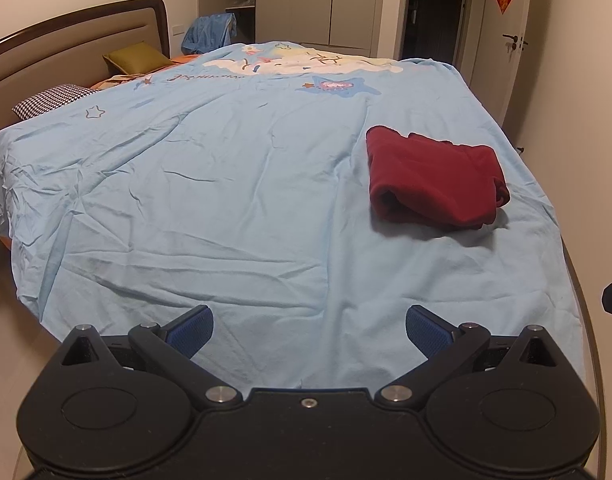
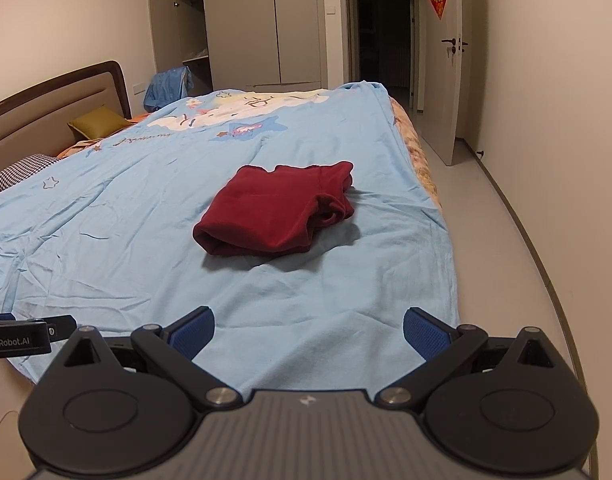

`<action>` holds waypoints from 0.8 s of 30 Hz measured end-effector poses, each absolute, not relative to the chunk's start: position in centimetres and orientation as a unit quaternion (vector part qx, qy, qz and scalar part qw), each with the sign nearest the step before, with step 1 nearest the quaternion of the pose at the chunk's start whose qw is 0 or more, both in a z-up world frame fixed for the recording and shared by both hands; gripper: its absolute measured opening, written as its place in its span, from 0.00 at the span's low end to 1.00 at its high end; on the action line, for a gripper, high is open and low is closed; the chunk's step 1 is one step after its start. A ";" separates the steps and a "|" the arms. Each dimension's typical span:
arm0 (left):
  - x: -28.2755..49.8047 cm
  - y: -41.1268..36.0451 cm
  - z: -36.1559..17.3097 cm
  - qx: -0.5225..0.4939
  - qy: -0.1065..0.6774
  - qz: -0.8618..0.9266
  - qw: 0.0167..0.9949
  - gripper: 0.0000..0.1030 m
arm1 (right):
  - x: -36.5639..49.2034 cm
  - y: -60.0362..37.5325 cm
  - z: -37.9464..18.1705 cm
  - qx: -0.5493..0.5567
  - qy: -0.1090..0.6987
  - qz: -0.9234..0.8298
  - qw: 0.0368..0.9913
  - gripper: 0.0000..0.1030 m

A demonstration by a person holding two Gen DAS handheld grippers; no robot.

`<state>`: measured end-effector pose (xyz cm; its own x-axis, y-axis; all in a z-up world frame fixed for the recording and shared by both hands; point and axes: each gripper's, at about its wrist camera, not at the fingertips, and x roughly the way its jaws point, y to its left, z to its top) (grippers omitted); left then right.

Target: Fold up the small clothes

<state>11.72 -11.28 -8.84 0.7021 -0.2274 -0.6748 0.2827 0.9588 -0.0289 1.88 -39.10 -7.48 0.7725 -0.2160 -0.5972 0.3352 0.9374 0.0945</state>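
- The left tongs [image 1: 309,330] are held low over the near edge of the bed, pointed along it toward the far wall; the 2 blue-padded fingers [image 1: 192,330] are spread wide and nothing is gripped.
- The right tongs [image 2: 309,332] are held level at the same near edge, the 2 blue pads likewise spread wide, with nothing between them.
- In the right wrist view, the left tongs are seen as a black body at the left edge, just beside the right pair.
- The bed is covered by a wrinkled light-blue cartoon-print quilt [image 1: 226,184]; a mustard-yellow cushion [image 1: 138,57] and a black-and-white houndstooth pillow [image 1: 52,100] lie by the brown-framed padded headboard [image 1: 66,36].
- A blue garment [image 2: 168,88] is draped near the open grey wardrobe [image 2: 242,24].
- The folded dark-red fleece garment [image 2: 276,210] lies on the quilt, well apart from both tongs: ahead of the right pair, ahead and to the right of the left pair [image 1: 433,178]. Only bare quilt lies between.
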 end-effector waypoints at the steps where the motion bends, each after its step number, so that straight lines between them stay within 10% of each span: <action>1: 11.7 -11.3 -8.8 0.039 0.360 -0.138 0.922 0.99 | 1.9 -39.1 -7.5 0.098 0.304 -0.147 0.936 1.00; 24: 11.2 -11.9 -8.3 0.030 0.377 -0.130 0.917 0.99 | 1.4 -39.4 -7.5 0.100 0.303 -0.146 0.936 1.00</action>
<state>11.19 -11.91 -8.30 0.6824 -0.2154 -0.6986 0.2613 0.9643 -0.0421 1.42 -39.37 -7.54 0.7736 -0.2120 -0.5971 0.3336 0.9374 0.0995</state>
